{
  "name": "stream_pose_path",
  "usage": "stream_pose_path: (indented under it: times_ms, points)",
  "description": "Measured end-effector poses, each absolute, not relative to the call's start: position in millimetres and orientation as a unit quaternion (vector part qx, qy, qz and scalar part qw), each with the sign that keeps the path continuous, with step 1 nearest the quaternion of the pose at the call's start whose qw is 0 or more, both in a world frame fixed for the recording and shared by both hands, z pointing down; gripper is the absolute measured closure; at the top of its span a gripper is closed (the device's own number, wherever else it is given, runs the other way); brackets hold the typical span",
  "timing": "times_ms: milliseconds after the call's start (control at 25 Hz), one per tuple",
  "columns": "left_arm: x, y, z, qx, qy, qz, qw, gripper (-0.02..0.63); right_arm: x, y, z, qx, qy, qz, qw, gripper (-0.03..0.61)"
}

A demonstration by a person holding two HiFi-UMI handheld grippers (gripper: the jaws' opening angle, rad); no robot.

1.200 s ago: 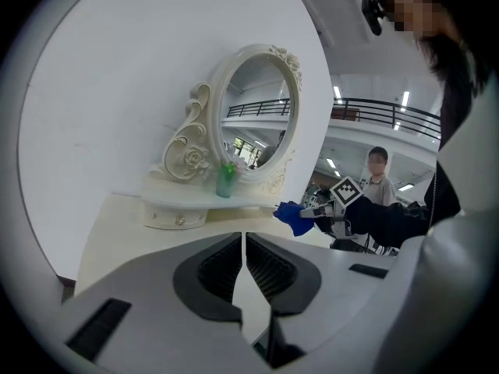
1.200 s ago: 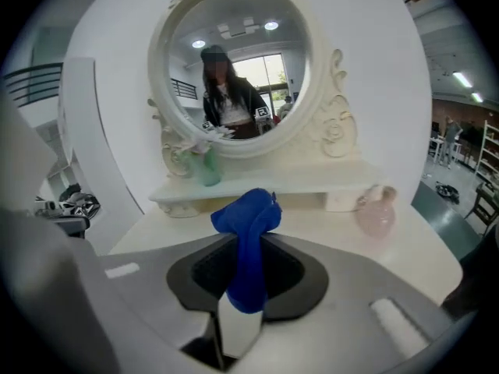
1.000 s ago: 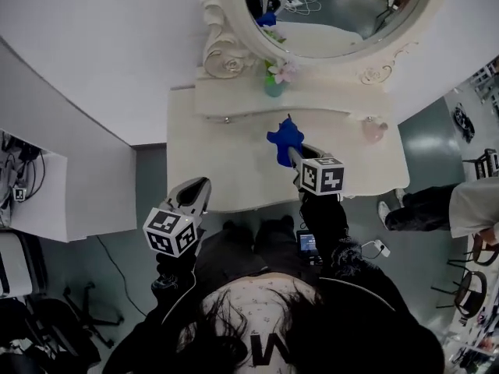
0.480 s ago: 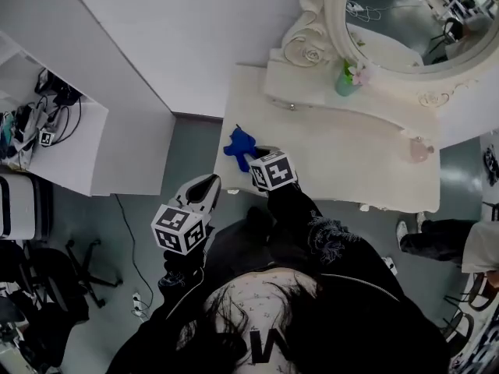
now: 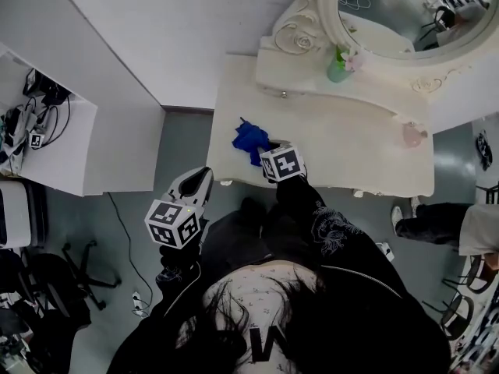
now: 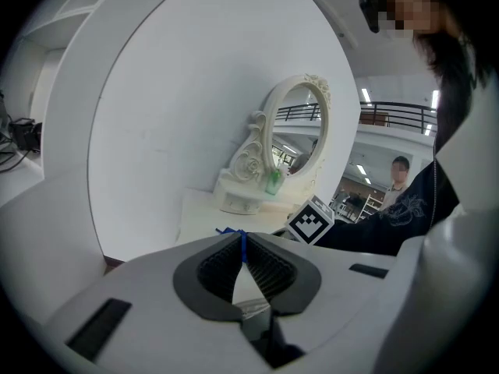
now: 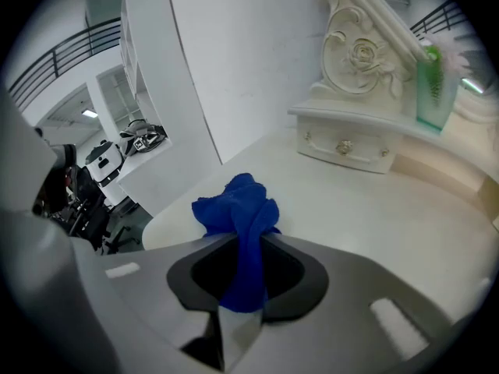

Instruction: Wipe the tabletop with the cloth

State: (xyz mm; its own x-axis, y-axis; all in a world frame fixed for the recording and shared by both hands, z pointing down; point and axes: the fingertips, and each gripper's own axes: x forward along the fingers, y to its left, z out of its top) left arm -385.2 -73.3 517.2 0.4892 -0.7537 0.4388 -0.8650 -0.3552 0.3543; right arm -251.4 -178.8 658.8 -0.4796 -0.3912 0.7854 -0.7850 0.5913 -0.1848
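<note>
A bunched blue cloth rests on the cream tabletop near its left front corner. My right gripper is shut on the blue cloth, whose free end spills forward onto the tabletop. My left gripper hangs off the table's front left, over the floor. Its jaws are shut with nothing between them. In the left gripper view a sliver of the cloth shows beyond the jaws, with the right gripper's marker cube beside it.
An ornate oval mirror on a raised shelf backs the table, with a green vase of flowers on it. A pink bottle stands at the right. White wall and desk to the left; a person stands right.
My right gripper has carried the cloth from the table's middle to its left front area. The head view has swung left. The left gripper has stayed low and shut.
</note>
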Motion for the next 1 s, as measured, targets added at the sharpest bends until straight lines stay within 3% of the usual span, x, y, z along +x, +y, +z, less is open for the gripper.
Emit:
stream_pose_path:
  times_ms: [600,1000]
  points:
    - [-274.9,-107.5,508.9,0.870,-0.402,0.123,0.256,0.609,-86.6,-183.4,660.3,0.464,-0.762,0.304,0.335,0.495]
    - [-166.8,-118.8,502.9,0.889,-0.359,0.142,0.245,0.609,62.2,-180.6,660.3,0.521,-0.723,0.320,0.321,0.495]
